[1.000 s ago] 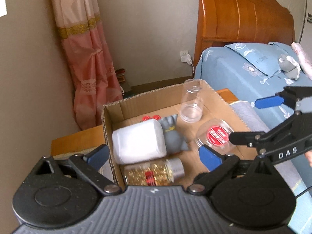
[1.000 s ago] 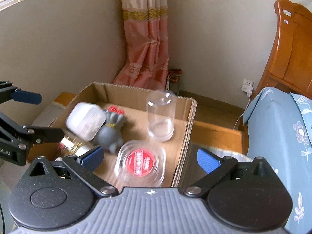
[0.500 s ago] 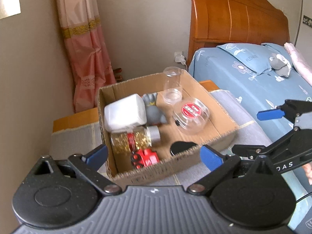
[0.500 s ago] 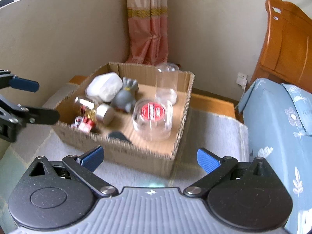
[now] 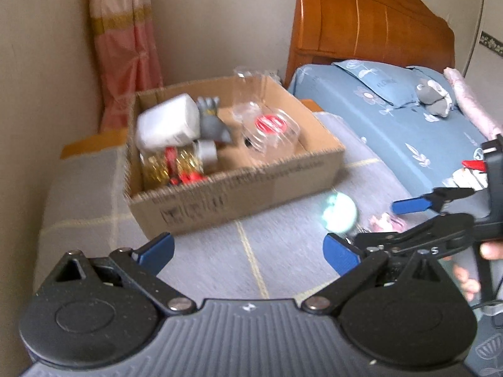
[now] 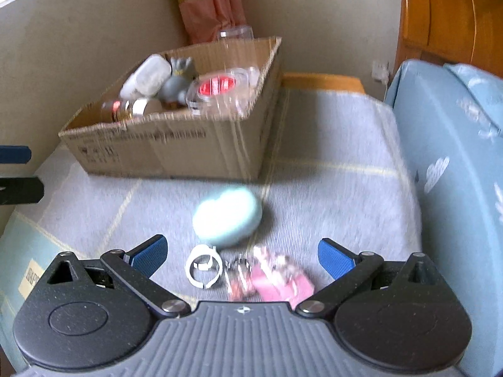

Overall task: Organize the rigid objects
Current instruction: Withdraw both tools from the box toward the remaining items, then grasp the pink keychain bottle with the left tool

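**Both grippers empty, box packed, a few bits loose on the blanket**

Left wrist view: the left gripper (image 5: 248, 251) has its blue fingers spread wide with nothing between them, hovering over a grey blanket (image 5: 94, 194). Ahead sits the cardboard box (image 5: 239, 185), holding a white bottle (image 5: 166, 122), a grey toy (image 5: 210, 122), a gold jar (image 5: 169, 166) lying on its side, a clear tub (image 5: 270, 128) with a red label and something small and red at the front. It's all a bit blurry. A pale blue egg-shaped thing (image 5: 339, 213) lies on the blanket just outside the box's near right corner. The right gripper (image 5: 371, 226) comes in from the right, a hand (image 5: 471, 270) on its handle

Right wrist view: the right gripper (image 6: 242, 254) is also spread, gripping nothing. Right between its fingers on the blanket lie a white ring (image 6: 203, 266) and a pink-and-clear trinket (image 6: 273, 276), side by side. The egg (image 6: 228, 215) is just beyond them, well short of the box (image 6: 176, 144). Blue bed (image 6: 456, 163) runs along the right
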### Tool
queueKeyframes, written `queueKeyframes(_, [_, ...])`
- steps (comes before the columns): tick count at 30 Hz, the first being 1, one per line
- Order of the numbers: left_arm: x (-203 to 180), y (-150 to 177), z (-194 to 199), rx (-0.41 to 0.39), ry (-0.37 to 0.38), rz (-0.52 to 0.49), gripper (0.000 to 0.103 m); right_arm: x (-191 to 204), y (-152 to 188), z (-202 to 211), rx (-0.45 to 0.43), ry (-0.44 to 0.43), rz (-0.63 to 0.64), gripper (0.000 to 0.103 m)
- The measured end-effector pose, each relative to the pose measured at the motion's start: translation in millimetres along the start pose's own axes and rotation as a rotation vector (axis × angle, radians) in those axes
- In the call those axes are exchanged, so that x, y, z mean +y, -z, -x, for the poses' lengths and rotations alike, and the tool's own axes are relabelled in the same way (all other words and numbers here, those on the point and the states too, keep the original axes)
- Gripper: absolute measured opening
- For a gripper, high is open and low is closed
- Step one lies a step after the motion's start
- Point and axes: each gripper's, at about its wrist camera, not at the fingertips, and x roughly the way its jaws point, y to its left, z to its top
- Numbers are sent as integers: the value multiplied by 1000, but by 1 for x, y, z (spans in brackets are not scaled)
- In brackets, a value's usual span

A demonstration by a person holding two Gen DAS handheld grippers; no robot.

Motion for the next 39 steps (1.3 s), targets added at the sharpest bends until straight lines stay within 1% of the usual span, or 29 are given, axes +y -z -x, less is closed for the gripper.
queueKeyframes(6, [-7,14,-6,21,5,-6,100,8,11,-4,7,-40,20,103])
queueKeyframes(11, [-11,16,-4,16,2,-30,100,16,20,-1,10,-81,37,103])
queueKeyframes(15, [-19,16,-4,20,25,-63,100,21,31,4,18,-97,51,103])
queueKeyframes(19, [-33,17,-8,30,79,-117,100,25,44,13,25,-48,75,103])
queueKeyframes(23, [-52,17,-16,35,121,-200,100,27,60,21,20,8,108,103])
queueKeyframes(29, [-78,12,-30,49,228,-298,100,29,75,27,19,58,176,103])
queueKeyframes(31, [-88,8,-36,58,253,-332,100,31,81,28,9,83,210,103])
queueKeyframes(35, [-112,1,-48,52,298,-429,100,27,88,31,-19,81,197,103])
queueKeyframes(37, [-122,-3,-56,51,333,-463,100,25,91,32,-35,80,197,103])
queueKeyframes(39, [-130,-5,-64,61,384,-488,100,25,94,33,-47,80,194,103])
